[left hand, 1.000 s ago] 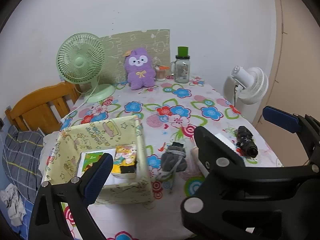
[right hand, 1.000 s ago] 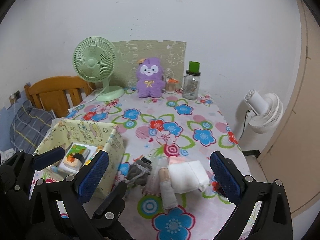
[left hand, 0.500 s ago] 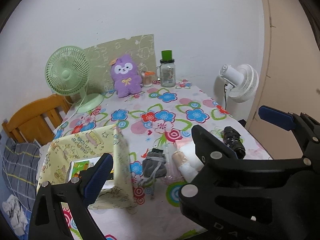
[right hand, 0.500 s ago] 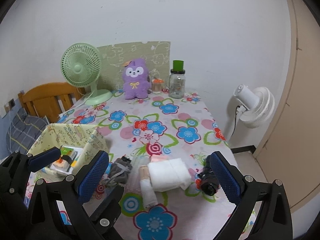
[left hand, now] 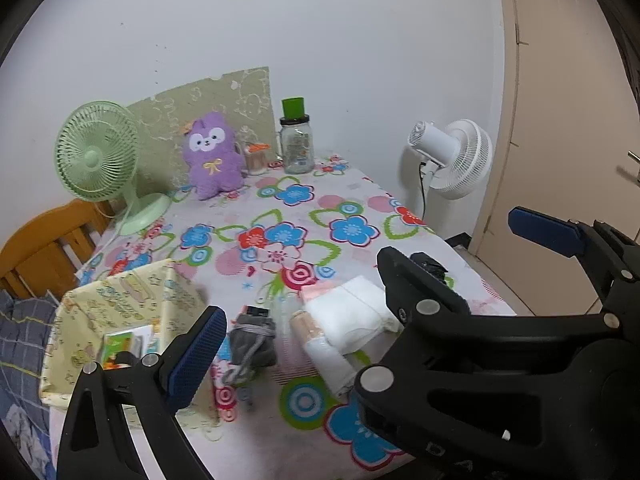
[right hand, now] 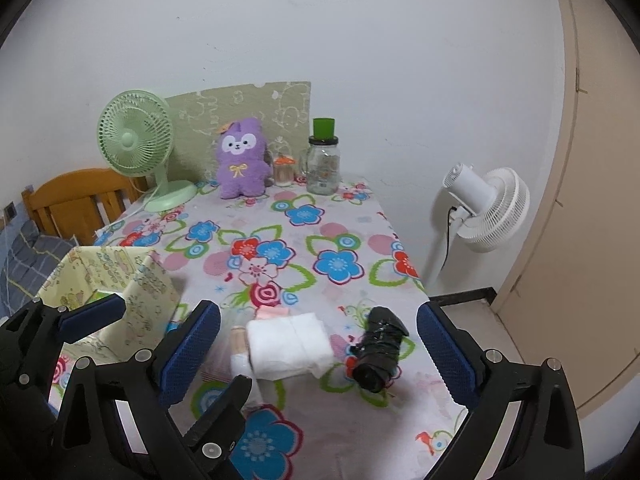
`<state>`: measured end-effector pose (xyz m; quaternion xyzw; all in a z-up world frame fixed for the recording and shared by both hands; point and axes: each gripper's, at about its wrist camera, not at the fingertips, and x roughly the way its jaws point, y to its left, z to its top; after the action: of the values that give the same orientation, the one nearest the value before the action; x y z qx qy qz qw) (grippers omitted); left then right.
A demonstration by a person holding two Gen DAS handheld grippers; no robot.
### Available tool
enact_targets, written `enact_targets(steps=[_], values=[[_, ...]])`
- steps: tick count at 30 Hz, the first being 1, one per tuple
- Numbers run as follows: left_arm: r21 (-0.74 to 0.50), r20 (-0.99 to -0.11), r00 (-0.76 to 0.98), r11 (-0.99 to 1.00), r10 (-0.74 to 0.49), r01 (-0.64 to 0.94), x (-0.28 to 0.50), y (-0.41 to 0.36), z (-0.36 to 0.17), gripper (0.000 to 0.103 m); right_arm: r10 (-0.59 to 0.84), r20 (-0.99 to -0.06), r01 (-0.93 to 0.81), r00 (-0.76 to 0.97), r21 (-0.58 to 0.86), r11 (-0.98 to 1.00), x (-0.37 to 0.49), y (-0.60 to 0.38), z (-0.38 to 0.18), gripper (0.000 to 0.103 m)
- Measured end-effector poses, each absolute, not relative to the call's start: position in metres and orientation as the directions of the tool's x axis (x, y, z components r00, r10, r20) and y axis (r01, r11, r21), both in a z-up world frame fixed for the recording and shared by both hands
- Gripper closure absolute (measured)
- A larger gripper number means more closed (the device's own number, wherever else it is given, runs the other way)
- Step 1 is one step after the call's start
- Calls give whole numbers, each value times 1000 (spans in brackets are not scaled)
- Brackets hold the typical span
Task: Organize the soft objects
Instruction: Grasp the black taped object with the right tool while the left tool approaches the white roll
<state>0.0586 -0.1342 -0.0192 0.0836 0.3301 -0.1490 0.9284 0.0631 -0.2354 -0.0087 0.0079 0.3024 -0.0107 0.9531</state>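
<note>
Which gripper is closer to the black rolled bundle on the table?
Right. The black rolled bundle lies between the open right gripper's fingers, near its right finger. The left gripper, also open, sits farther left, over by the yellow fabric box.

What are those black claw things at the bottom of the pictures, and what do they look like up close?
They are two hand-held grippers. The left gripper and the right gripper look alike: angular black plastic frames with round silver bolt heads, each ending in two fingers faced with textured dark blue pads. No cables, sleeves or hands show.
</note>
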Motion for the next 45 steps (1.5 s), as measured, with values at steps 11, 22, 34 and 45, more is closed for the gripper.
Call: enact_targets(steps=[11,22,34,45], values=[[24,-659,711,938,-246,347,79,-152,-45,4,-17,-613,42,790,26,999,77,-265,-36,9],[6,-695,681,945,-231,327,102,-157,-71,5,-11,-666,65,745,56,996,103,-283,-68,18],[8,-739,641,948,-209,318,120,-165,-97,5,-21,-723,105,691,71,992,126,-302,-100,25],[11,-773,608,954,-182,300,133,-164,-116,5,5,-783,108,622,92,990,145,-304,-133,42]])
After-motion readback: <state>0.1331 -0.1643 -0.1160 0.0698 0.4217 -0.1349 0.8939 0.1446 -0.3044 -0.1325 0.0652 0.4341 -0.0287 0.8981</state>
